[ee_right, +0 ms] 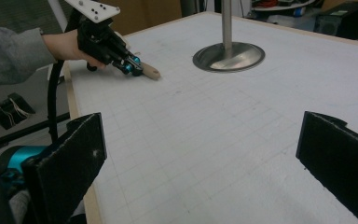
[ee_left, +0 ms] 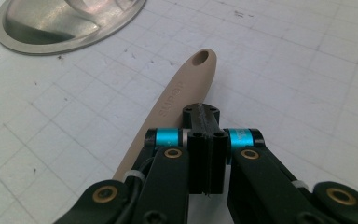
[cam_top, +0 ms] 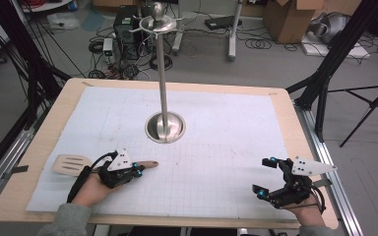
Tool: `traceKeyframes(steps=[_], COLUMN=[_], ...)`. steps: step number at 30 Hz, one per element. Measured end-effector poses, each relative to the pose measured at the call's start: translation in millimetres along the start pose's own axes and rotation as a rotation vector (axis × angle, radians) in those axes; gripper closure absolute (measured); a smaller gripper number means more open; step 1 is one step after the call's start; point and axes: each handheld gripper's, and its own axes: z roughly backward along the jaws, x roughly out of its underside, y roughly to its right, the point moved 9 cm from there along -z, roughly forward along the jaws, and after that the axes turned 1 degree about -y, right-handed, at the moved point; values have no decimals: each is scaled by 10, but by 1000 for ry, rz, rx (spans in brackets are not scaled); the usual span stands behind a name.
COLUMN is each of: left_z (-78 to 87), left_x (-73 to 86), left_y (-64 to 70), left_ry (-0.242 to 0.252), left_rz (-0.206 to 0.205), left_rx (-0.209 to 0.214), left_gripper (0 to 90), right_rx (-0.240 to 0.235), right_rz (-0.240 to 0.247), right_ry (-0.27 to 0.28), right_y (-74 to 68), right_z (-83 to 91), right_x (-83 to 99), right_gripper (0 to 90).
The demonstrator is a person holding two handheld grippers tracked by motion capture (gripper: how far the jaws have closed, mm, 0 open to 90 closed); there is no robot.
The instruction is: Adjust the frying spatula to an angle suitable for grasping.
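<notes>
We see the left gripper (ee_left: pixel 204 135) with jaws pressed together above the spatula (cam_top: pixel 71 164) handle, left of the stand (cam_top: pixel 165 127). Our right gripper (cam_top: pixel 268 175) gapes wide near the table's (cam_top: pixel 295 123) right edge, holding nothing.

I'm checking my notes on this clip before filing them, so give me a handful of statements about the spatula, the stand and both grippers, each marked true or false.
1. The beige slotted spatula lies flat on the white grid mat. True.
2. The left gripper is at the spatula's handle, its jaws together. True.
3. The right gripper holds the spatula's blade. False: its jaws stand wide apart with nothing between them, far from the spatula.
4. The tall steel stand with a round base lies toppled. False: it stands upright.
5. The spatula hangs from the stand's top hooks. False: it is on the mat.
</notes>
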Motion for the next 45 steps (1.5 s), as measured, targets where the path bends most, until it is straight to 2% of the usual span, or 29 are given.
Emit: traceKeyframes(steps=[11, 14, 21, 25, 31, 34, 36, 38, 45], left_z=[-139, -176, -260, -297, -336, -343, -345, -361, -376], left_x=[-100, -123, -180, -204, -231, -240, -238, -244, -257], left_y=[-177, -223, -319, -365, -430, -464, -494, -525, -583], left_ry=[4, 12, -2, 4, 7, 21, 17, 13, 25], left_rz=[28, 34, 45, 52, 73, 104, 109, 95, 108], left_rx=[-18, -29, -70, -78, -87, -80, -87, -96, -86], left_gripper=[897, 897, 897, 897, 897, 896, 896, 896, 896], right_rx=[51, 66, 100, 113, 127, 135, 139, 141, 146], right_rz=[-18, -22, -39, -44, -54, -54, -49, -57, -58], right_ry=[5, 8, 11, 13, 13, 14, 14, 15, 9], right_y=[-17, -27, -48, -61, -82, -85, -90, -95, -110], right_z=[239, 309, 458, 521, 593, 619, 639, 654, 690], right_x=[104, 130, 197, 227, 262, 272, 276, 283, 316], right_gripper=[4, 4, 4, 4, 4, 4, 4, 4, 4])
